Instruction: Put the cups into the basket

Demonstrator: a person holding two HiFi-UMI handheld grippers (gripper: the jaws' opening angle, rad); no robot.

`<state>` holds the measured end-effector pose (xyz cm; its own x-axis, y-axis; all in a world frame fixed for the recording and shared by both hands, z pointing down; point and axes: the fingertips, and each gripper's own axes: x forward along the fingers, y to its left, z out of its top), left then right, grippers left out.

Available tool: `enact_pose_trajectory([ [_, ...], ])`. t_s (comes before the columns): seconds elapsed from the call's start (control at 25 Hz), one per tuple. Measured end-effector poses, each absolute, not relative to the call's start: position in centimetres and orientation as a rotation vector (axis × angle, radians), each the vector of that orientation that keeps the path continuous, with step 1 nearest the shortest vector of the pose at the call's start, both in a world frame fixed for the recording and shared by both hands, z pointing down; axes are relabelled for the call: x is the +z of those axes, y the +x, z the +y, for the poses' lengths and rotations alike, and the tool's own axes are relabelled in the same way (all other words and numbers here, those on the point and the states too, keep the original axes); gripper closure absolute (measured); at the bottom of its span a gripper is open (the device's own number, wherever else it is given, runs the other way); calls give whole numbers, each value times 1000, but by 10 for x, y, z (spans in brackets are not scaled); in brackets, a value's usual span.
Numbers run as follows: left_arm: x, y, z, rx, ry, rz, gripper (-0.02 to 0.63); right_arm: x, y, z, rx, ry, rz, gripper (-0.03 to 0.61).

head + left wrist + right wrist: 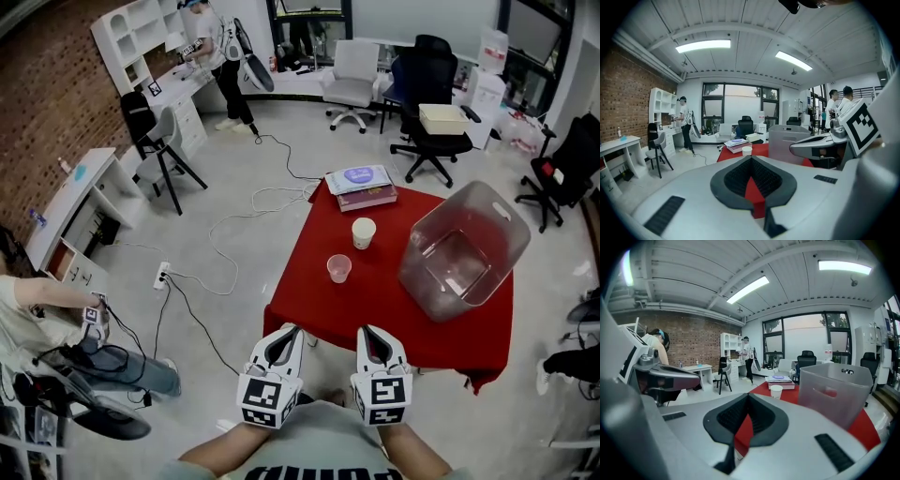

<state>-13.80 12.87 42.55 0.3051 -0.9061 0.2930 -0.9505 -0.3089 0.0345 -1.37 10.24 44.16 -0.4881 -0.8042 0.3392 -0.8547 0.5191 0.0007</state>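
Red cloth covers the bench (309,291) of an open office. In the head view the clear basket (506,230) stands on it, mouth up, so cups can drop in. Left of the basket stand the white cup (364,232) and the small pink cup (339,268), both upright and well apart from the left gripper (287,330) and right gripper (368,331), which are side by side. In the left gripper view the jaws are together and empty, and the white cup is far ahead, left of the basket. In the right gripper view the jaws are also together on nothing. I judge that no cup is reached yet.
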Motion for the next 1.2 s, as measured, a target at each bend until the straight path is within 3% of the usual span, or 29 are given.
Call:
enact_pose_trajectory([
  [1.2,464,-169,-32,404,2433,-1543,609,473,-46,-15,329,1420,-2308,566],
])
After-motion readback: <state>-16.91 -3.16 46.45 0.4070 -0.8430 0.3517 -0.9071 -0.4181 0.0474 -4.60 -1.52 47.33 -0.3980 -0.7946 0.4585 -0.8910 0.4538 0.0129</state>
